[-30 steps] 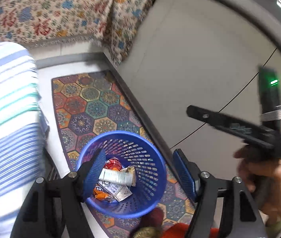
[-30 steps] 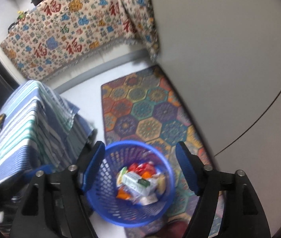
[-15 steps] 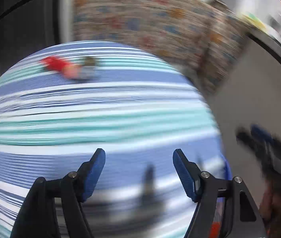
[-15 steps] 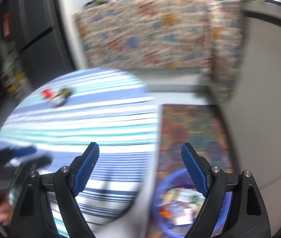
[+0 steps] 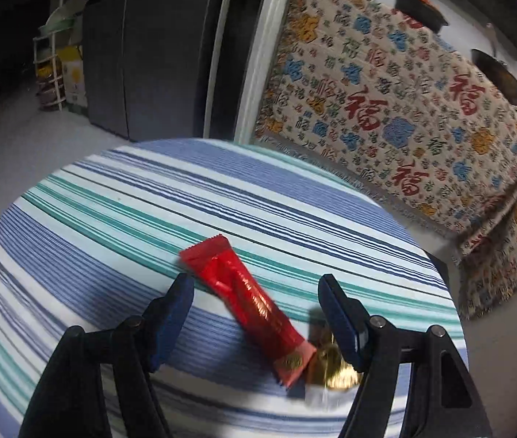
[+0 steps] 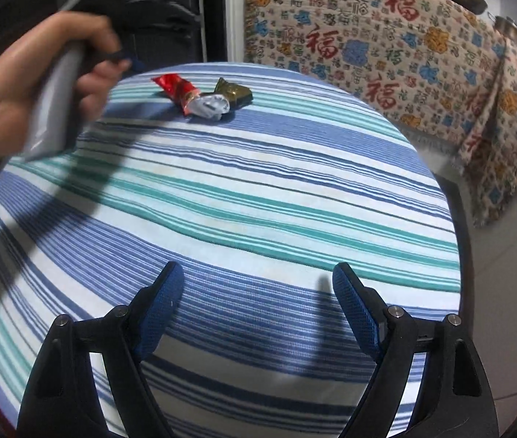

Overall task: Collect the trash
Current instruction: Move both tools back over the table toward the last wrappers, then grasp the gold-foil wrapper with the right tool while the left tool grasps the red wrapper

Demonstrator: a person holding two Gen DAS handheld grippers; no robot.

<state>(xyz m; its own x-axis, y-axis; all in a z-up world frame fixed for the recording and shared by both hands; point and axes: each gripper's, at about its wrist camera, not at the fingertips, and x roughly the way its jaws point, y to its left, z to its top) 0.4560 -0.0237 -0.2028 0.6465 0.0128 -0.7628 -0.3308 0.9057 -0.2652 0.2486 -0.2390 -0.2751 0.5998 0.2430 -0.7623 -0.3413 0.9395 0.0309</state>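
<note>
A long red snack wrapper [image 5: 251, 299] lies on the striped tablecloth [image 5: 112, 219], with a gold foil wrapper [image 5: 333, 365] at its near end. My left gripper [image 5: 255, 288] is open just above the red wrapper, its jaws either side of it, holding nothing. In the right wrist view the red wrapper [image 6: 176, 89], a silver crumpled piece [image 6: 211, 106] and the gold wrapper [image 6: 233, 91] lie at the table's far side. My right gripper [image 6: 258, 281] is open and empty over the near part of the tablecloth [image 6: 258, 189]. The hand holding the left gripper [image 6: 39, 84] shows at the left.
A patterned cloth with red characters [image 5: 404, 109] covers a counter behind the table, with dark pans [image 5: 499, 73] on top. A dark fridge [image 5: 149, 47] stands at the back left. The round table's edge drops off to the right [image 6: 455, 219].
Both grippers swung up from the blue trash basket on the floor to the striped table. The left gripper has closed in on the red wrapper. Both stayed open.
</note>
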